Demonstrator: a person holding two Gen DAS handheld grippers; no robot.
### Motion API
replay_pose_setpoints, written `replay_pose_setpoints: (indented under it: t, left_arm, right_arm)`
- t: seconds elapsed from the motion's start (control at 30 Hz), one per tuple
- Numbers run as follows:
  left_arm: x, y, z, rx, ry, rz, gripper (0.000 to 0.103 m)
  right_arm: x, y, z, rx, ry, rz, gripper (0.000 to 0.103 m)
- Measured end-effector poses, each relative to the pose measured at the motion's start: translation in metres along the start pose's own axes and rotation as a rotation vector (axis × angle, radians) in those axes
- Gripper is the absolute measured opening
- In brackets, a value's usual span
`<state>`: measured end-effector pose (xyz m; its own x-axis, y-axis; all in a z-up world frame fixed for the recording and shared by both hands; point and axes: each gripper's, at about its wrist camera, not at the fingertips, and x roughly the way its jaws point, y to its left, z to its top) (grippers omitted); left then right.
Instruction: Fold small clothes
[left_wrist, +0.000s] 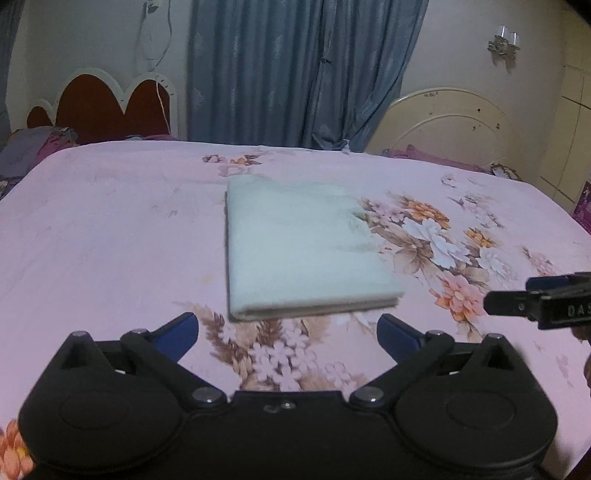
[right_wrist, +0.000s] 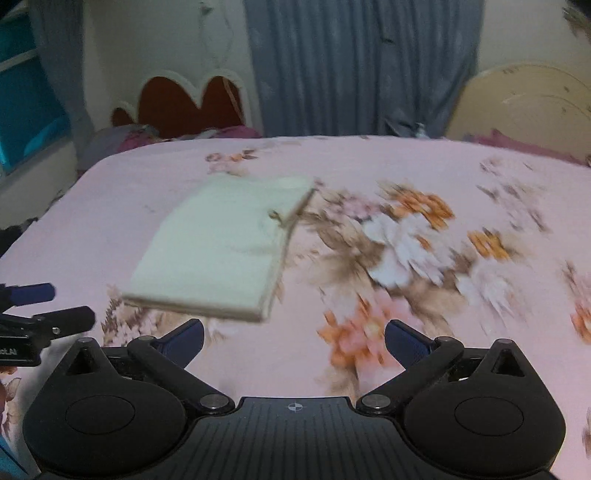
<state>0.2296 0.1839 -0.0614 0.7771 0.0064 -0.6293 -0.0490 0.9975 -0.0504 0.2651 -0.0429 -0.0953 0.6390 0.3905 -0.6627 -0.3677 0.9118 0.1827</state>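
Note:
A pale cream cloth (left_wrist: 295, 247) lies folded into a thick rectangle on the pink flowered bedsheet (left_wrist: 110, 229). It also shows in the right wrist view (right_wrist: 221, 247), left of centre. My left gripper (left_wrist: 287, 334) is open and empty, just short of the cloth's near folded edge. My right gripper (right_wrist: 294, 339) is open and empty, to the right of the cloth's near corner. The right gripper's fingers (left_wrist: 517, 301) enter the left wrist view from the right. The left gripper's fingers (right_wrist: 48, 321) show at the left of the right wrist view.
Blue-grey curtains (left_wrist: 295, 74) hang behind the bed. A red scalloped headboard (left_wrist: 110, 107) stands at the back left and a cream round headboard (left_wrist: 450, 122) at the back right. Purple bedding (left_wrist: 33, 147) lies at the far left.

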Motion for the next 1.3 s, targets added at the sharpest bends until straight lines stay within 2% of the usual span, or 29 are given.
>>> replay_pose_setpoints:
  t: [0.27,0.67,0.9,1.3]
  left_arm:
    - [-0.040,-0.018,-0.009,0.019,-0.035,-0.007,0.102]
    - [-0.122,-0.044,-0.029,0.024,-0.097,-0.027,0.102]
    - [-0.156,-0.054,-0.041,0.014,-0.122,-0.022,0.102]
    - [-0.175,-0.061,-0.043,0.028,-0.150,-0.008,0.102]
  right_arm:
    - [-0.051,0.014,-0.020,0.006,-0.030,-0.032,0.103]
    - [-0.128,0.031,-0.041,-0.002,-0.098,-0.012,0.103]
    - [-0.173,0.038,-0.056,-0.010,-0.140,-0.007,0.103]
    - [-0.202,0.041,-0.073,-0.003,-0.169,-0.005,0.103]
